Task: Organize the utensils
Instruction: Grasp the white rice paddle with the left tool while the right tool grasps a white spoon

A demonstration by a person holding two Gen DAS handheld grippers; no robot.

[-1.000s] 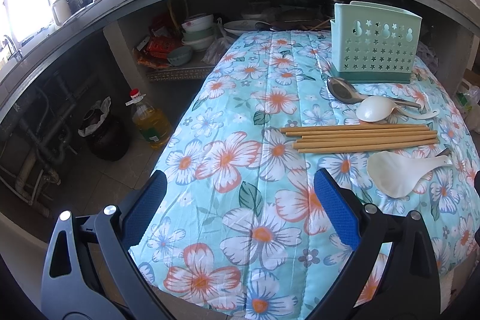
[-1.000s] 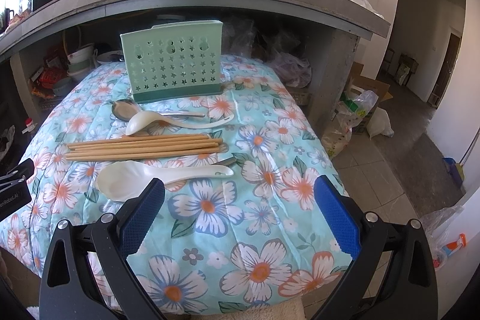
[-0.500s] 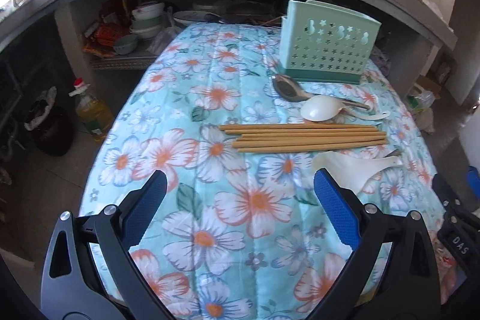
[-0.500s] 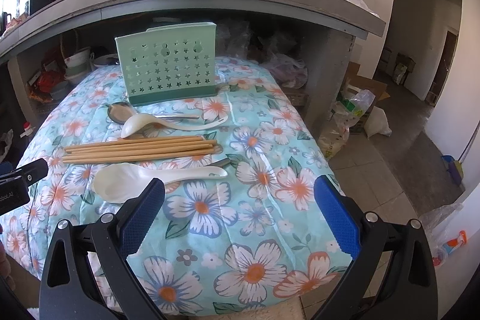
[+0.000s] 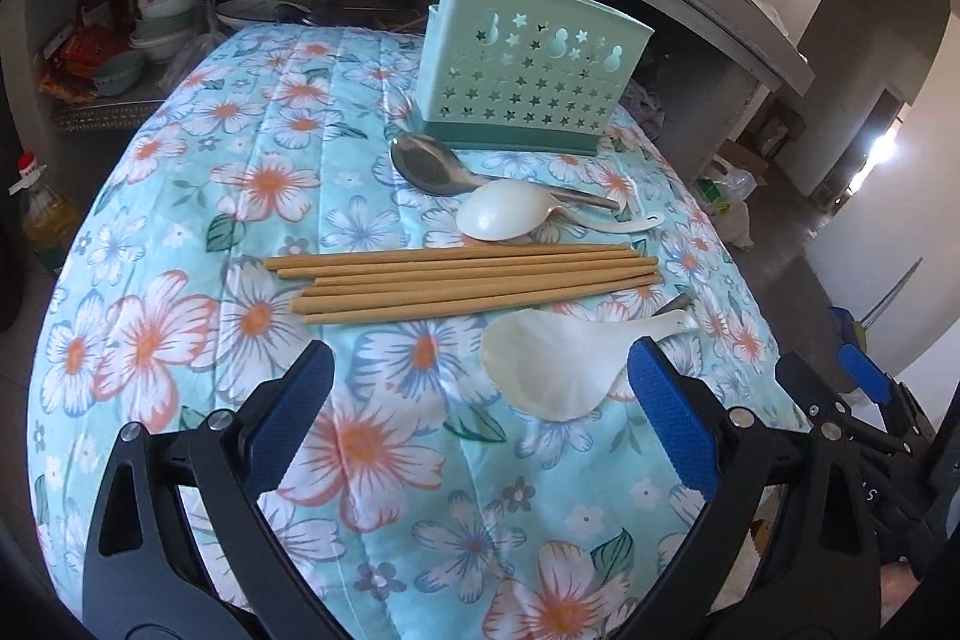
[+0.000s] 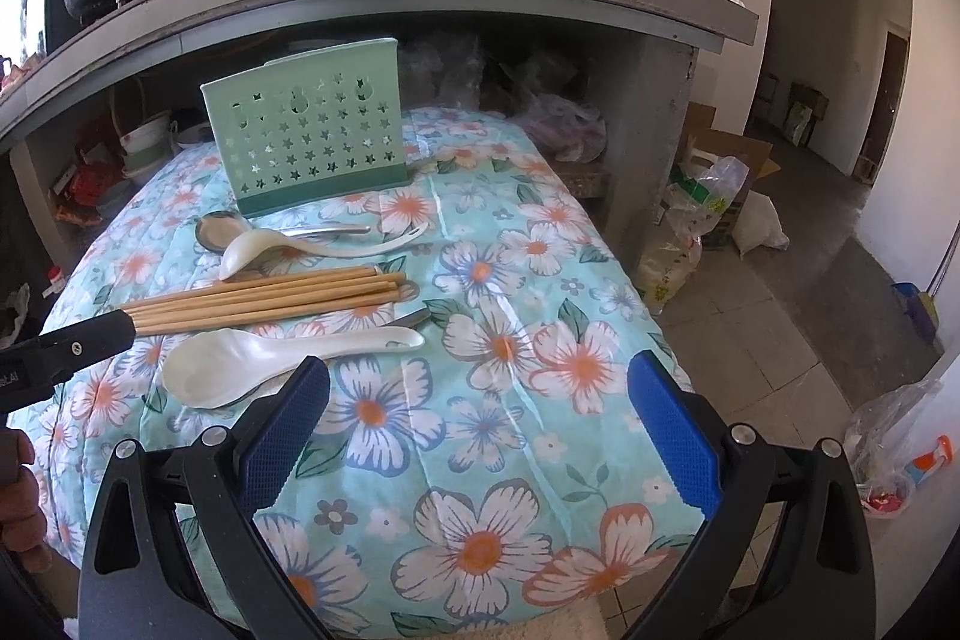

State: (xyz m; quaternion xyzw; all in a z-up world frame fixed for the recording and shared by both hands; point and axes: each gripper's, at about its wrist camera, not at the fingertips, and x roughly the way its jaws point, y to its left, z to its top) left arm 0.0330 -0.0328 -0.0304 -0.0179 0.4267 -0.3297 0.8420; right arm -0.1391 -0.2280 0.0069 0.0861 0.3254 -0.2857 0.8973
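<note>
Green holder (image 5: 528, 70) stands at the desk's (image 5: 180, 196) far edge, seemingly unfilled; chopsticks (image 5: 468, 283) and spoons (image 5: 558, 370) lie mid-desk. Left claw (image 5: 480, 424) and right claw (image 6: 480, 424) gape, holding nothing.

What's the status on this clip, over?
Left claw open, empty. Right claw open, empty. Chopsticks, rice paddle, two spoons flat on floral cloth; green holder upright behind. Nothing blocking.
</note>
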